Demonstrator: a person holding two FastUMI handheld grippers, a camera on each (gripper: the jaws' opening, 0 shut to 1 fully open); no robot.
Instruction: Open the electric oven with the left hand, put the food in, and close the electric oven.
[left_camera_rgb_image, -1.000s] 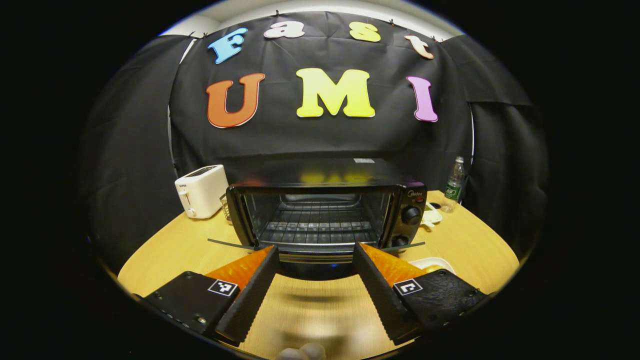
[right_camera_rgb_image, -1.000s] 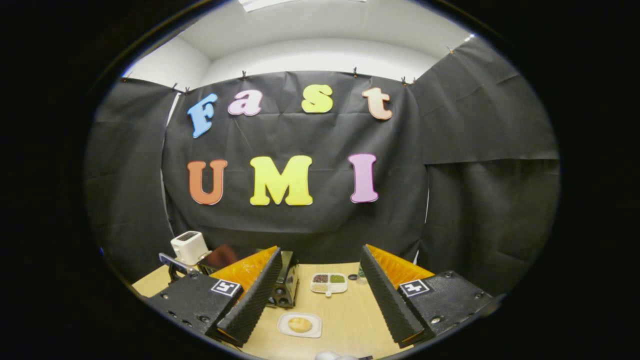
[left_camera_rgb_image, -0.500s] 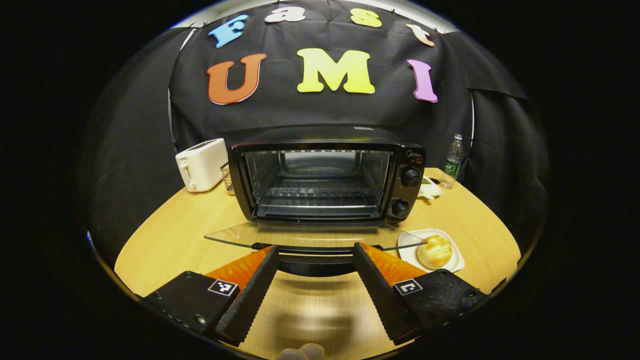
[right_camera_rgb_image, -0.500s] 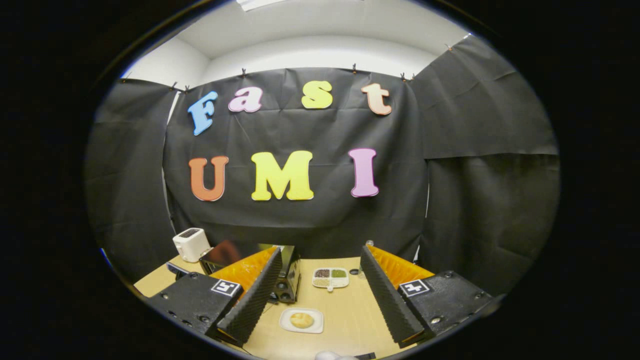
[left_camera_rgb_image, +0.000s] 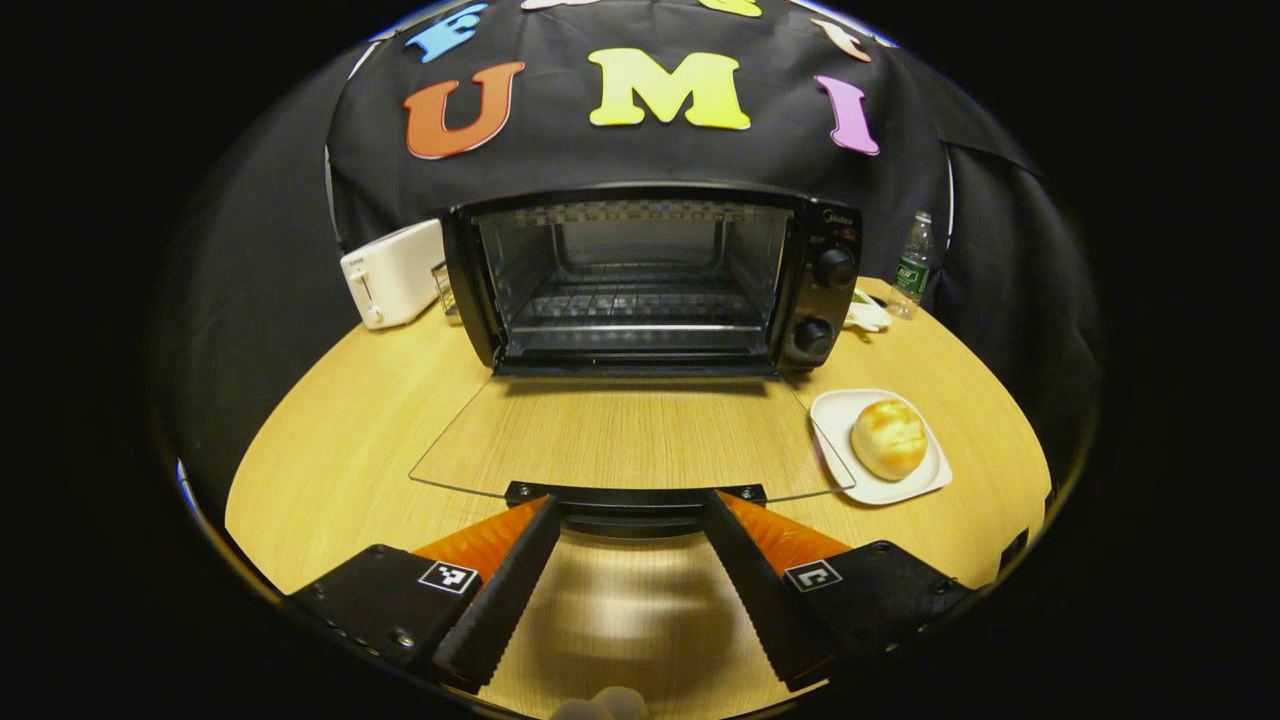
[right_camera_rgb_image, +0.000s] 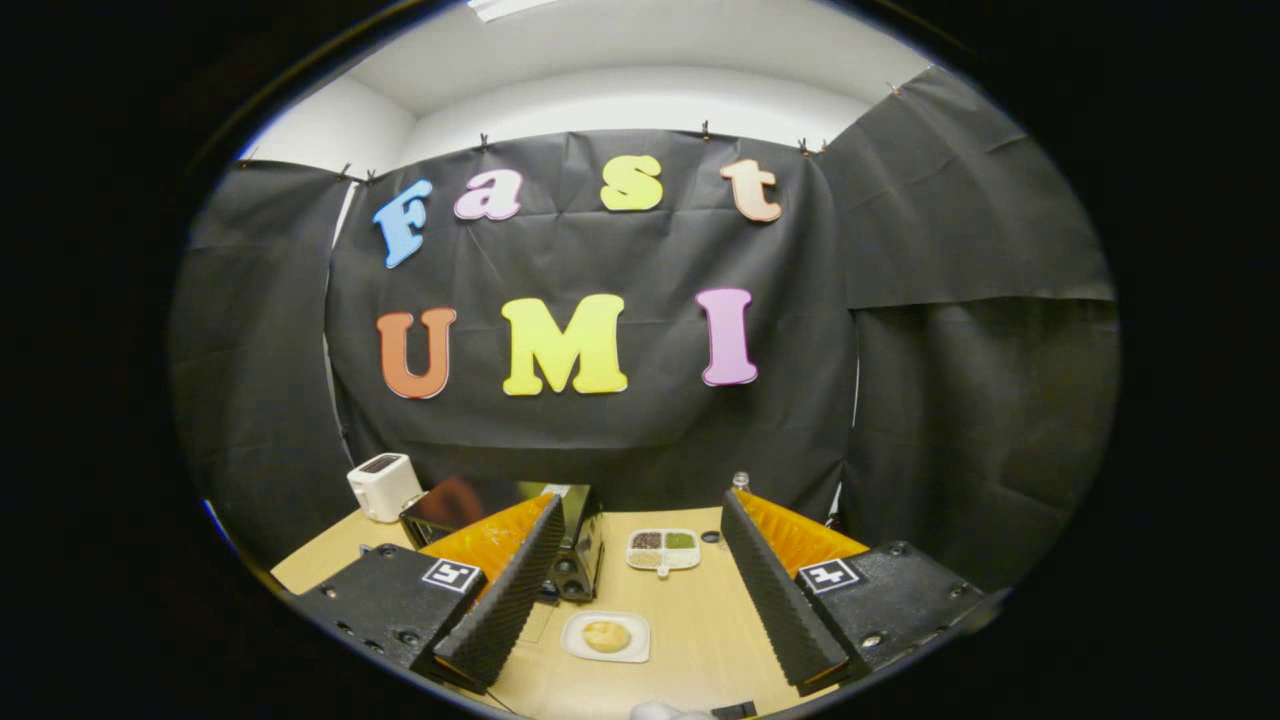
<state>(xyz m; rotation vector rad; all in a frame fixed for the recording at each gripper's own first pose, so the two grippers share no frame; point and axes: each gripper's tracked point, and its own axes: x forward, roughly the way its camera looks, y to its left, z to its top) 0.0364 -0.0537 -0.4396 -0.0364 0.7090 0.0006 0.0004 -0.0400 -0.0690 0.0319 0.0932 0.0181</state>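
Note:
The black electric oven (left_camera_rgb_image: 640, 280) stands at the back of the wooden table, its rack bare. Its glass door (left_camera_rgb_image: 630, 435) lies folded down flat toward me. The door's dark handle (left_camera_rgb_image: 635, 520) runs across the tips of my left gripper (left_camera_rgb_image: 630, 500), whose fingers are spread wide and do not press on it. A golden bun (left_camera_rgb_image: 888, 438) rests on a white plate (left_camera_rgb_image: 845, 410) to the right of the door. My right gripper (right_camera_rgb_image: 640, 500) hangs open high over the table, with the bun (right_camera_rgb_image: 606, 635) below between its fingers and the oven (right_camera_rgb_image: 575, 555) to its left.
A white toaster (left_camera_rgb_image: 392, 272) stands left of the oven. A water bottle (left_camera_rgb_image: 912, 268) and a small white item (left_camera_rgb_image: 866, 316) are at the back right. A divided dish (right_camera_rgb_image: 662, 548) of foods lies behind the plate. Bare table (left_camera_rgb_image: 330, 440) stretches left of the door.
The oven door has swung from nearly level down to flat, with my left gripper following its handle downward. The plate with the bun came into full view. The right gripper tilted slightly downward.

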